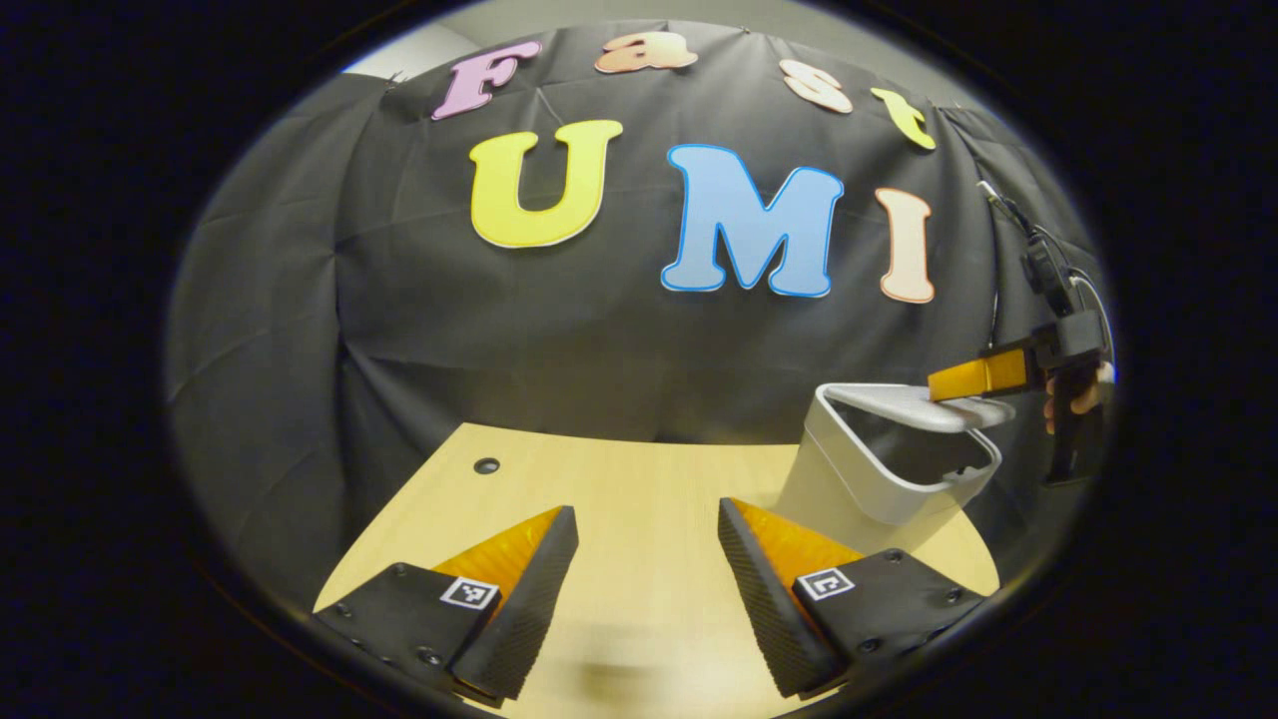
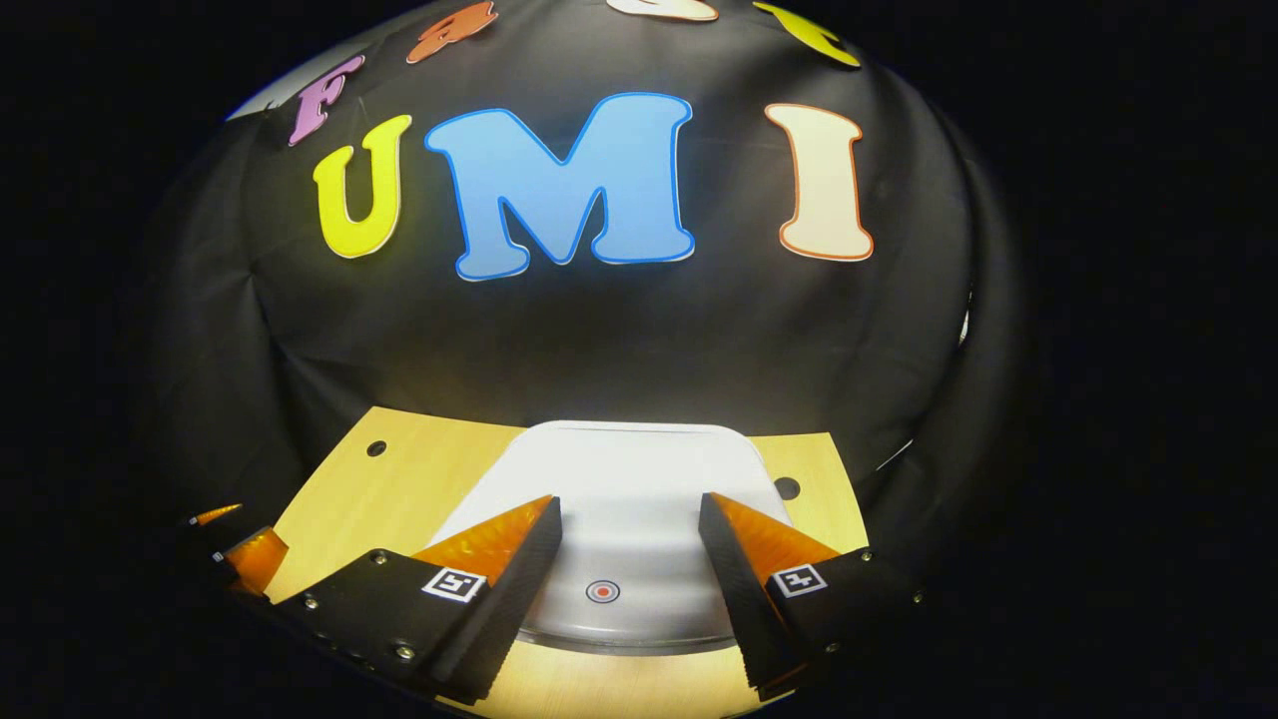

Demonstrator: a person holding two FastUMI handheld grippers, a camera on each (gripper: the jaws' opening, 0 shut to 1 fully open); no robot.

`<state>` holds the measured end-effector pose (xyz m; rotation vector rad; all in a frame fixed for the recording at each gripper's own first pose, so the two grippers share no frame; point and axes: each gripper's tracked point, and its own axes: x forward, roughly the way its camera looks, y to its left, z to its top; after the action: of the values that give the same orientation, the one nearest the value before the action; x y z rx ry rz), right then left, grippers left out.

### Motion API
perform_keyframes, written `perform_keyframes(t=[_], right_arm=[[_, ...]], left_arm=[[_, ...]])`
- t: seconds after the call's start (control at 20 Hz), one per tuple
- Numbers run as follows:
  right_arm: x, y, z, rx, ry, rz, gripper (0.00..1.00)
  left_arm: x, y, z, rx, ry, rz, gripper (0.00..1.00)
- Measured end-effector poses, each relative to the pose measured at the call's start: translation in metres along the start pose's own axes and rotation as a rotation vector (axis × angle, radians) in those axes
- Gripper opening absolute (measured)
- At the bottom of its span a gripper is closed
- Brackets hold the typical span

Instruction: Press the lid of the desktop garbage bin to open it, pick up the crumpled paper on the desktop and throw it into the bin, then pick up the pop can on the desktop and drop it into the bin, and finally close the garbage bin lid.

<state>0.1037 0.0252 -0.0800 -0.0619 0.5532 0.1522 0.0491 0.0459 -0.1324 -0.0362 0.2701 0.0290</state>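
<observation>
Both grippers are spread and hold nothing. The right gripper [image 2: 629, 554] sits over the lid [image 2: 619, 469]; the left gripper [image 1: 647, 559] hangs above the table [image 1: 619, 479]. Risk: pressing beside the red button [image 2: 602, 591], just below the fingers, may tip the bin [image 1: 879, 469] instead of working the lid.

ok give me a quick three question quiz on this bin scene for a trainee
1. True or false: the bin lid is lying flat and fully shut in the left gripper view.
2. Multiple choice: in the right gripper view, what sits between the right hand-held gripper fingers? A) a pop can B) the white lid with a red dot C) crumpled paper
3. Fill in: the left hand-held gripper hangs over the bare wooden ____, jaws apart.

Key
1. False: the lid is tilted, with a dark gap showing under it.
2. B
3. Table
</observation>
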Motion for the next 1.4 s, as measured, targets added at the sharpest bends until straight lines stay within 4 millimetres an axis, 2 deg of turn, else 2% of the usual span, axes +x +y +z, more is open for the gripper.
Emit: perform_keyframes(t=[0.3, 0.95, 1.3, 1.35, 1.4], right_arm=[[0.008, 0.002, -0.023, -0.025, 0.049, -0.004, 0.89], [0.011, 0.004, -0.028, -0.039, 0.032, -0.001, 0.89], [0.009, 0.004, -0.032, -0.035, -0.011, -0.003, 0.90], [0.010, 0.004, -0.033, -0.033, -0.017, -0.005, 0.90], [0.009, 0.004, -0.033, -0.037, -0.022, -0.007, 0.90]], left_arm=[[0.000, 0.002, -0.001, 0.002, 0.005, 0.005, 0.93], [0.011, -0.010, -0.002, 0.006, 0.014, -0.024, 0.93], [0.013, -0.010, -0.001, 0.010, 0.014, -0.032, 0.93], [0.014, -0.010, -0.002, 0.013, 0.016, -0.032, 0.99], [0.014, -0.009, -0.001, 0.014, 0.015, -0.031, 0.99]])
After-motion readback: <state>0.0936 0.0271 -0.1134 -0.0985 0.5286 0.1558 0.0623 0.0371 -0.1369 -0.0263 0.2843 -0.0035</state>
